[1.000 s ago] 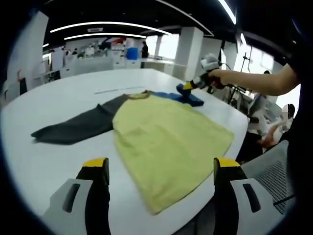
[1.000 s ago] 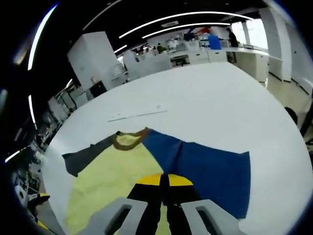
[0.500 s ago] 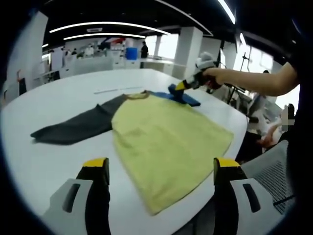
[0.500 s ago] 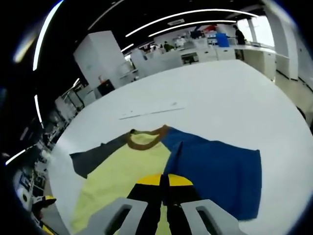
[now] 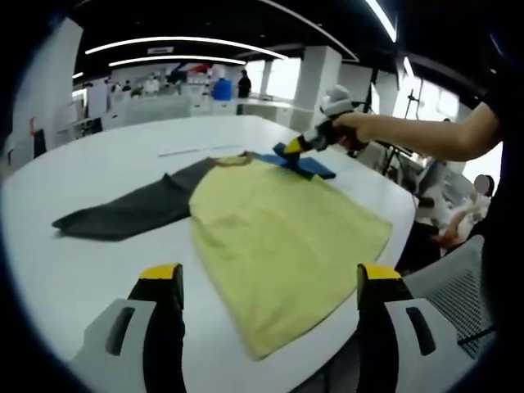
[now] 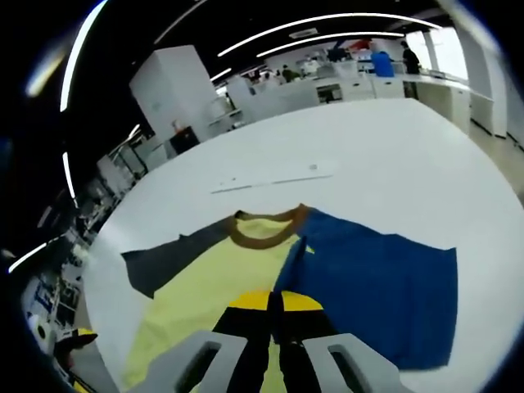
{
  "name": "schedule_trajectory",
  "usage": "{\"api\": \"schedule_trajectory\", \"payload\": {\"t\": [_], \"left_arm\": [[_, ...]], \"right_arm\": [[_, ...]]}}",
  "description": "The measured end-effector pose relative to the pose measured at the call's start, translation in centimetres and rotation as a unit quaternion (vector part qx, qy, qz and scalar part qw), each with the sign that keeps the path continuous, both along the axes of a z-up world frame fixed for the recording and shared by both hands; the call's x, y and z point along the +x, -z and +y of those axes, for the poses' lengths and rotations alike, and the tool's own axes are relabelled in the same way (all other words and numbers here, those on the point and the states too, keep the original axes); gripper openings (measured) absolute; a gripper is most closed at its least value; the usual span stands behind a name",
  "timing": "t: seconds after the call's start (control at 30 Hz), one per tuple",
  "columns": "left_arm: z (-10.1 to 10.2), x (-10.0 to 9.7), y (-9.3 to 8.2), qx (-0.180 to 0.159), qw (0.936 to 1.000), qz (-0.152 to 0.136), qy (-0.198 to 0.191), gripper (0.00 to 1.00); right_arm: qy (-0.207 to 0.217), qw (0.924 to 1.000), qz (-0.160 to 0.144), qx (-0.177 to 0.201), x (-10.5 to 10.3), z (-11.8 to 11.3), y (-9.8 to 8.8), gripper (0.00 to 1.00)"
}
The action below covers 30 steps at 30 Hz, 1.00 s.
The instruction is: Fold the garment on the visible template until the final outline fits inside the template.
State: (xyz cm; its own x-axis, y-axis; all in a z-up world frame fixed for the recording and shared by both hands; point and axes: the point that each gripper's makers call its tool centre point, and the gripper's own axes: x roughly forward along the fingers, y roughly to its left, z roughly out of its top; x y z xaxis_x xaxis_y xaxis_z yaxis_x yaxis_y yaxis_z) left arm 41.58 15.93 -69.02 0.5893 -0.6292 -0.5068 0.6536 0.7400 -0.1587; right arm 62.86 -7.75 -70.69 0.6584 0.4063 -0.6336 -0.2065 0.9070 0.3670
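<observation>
Right gripper: we see its jaws closed together on the blue sleeve, at the edge where the sleeve meets the yellow body. In the left gripper view it is held in a person's hand and pinches the sleeve raised a little off the table.
Left gripper: we see its jaws spread wide apart, holding nothing, low over the near edge of the table.
Garment: we see a shirt with a yellow body, brown collar, one dark grey sleeve and one blue sleeve, spread flat on the white table.
Grey sleeve: stretched out flat to the side of the body.
Template: we cannot tell its outline.
Strip: a thin pale strip lies on the table beyond the collar.
</observation>
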Motion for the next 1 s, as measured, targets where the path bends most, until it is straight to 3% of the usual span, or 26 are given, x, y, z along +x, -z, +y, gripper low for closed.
{"api": "schedule_trajectory", "payload": {"t": [0.33, 1.0], "left_arm": [[0.1, 0.1, 0.2, 0.021, 0.9997, -0.012, 0.003, 0.8], [0.4, 0.1, -0.2, 0.018, 0.9997, -0.012, 0.005, 0.83]], "right_arm": [[-0.01, 0.9999, -0.001, 0.012, 0.8, 2.3, -0.4, 0.0], [-0.047, 0.9988, -0.003, 0.017, 1.6, 7.1, -0.9, 0.0]]}}
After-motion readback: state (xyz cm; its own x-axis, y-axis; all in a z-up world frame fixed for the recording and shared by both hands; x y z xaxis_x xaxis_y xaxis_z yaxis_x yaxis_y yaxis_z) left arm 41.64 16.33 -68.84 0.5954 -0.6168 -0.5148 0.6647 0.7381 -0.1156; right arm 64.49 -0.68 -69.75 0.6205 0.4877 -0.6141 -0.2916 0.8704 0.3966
